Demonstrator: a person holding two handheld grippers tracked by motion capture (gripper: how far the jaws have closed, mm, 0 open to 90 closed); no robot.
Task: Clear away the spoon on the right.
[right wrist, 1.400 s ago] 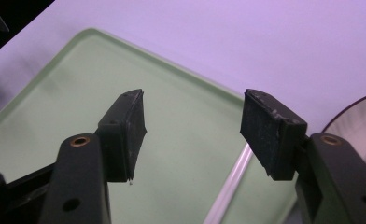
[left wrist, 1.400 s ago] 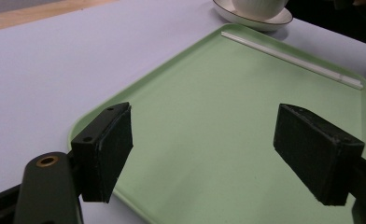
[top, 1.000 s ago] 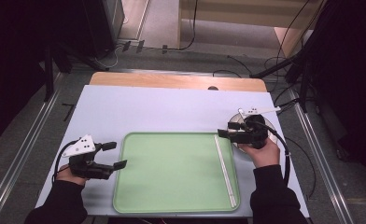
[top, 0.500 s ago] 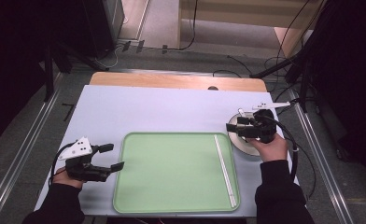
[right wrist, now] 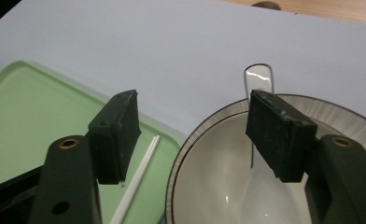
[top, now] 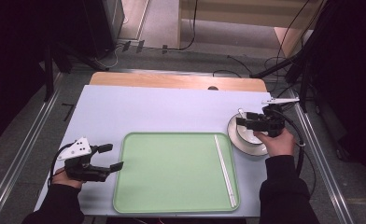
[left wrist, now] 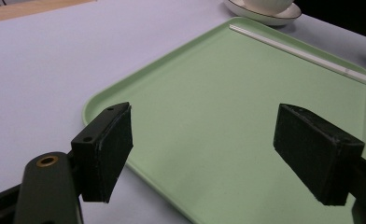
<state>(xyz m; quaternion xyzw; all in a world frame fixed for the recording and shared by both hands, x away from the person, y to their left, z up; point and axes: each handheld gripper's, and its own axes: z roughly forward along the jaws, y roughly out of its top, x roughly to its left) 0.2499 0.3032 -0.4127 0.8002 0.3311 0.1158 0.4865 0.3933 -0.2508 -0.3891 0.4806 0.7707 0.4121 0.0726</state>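
Note:
A green tray (top: 172, 186) lies at the table's near middle, with a thin white stick (top: 224, 168) along its right side. To its right a white bowl (top: 249, 138) with a dark rim line sits on a saucer (top: 256, 150), a white spoon (top: 241, 113) resting in it. My right gripper (top: 240, 123) hovers over the bowl's near-left rim (right wrist: 186, 154). Its jaws stand open and have just been closing a little, with nothing pressed between them. The spoon's handle (right wrist: 258, 79) pokes out behind one jaw. My left gripper (top: 111, 157) is open by the tray's left edge (left wrist: 102, 107).
The pale blue table top (top: 162, 109) stretches bare behind the tray, with a wooden strip (top: 172, 80) along its far edge. Cables (top: 307, 154) trail off the right side. Metal rails (top: 22, 163) run along both sides of the table.
My right gripper has moved from the tray's right edge to the right and farther back, over the bowl. The left gripper has kept still.

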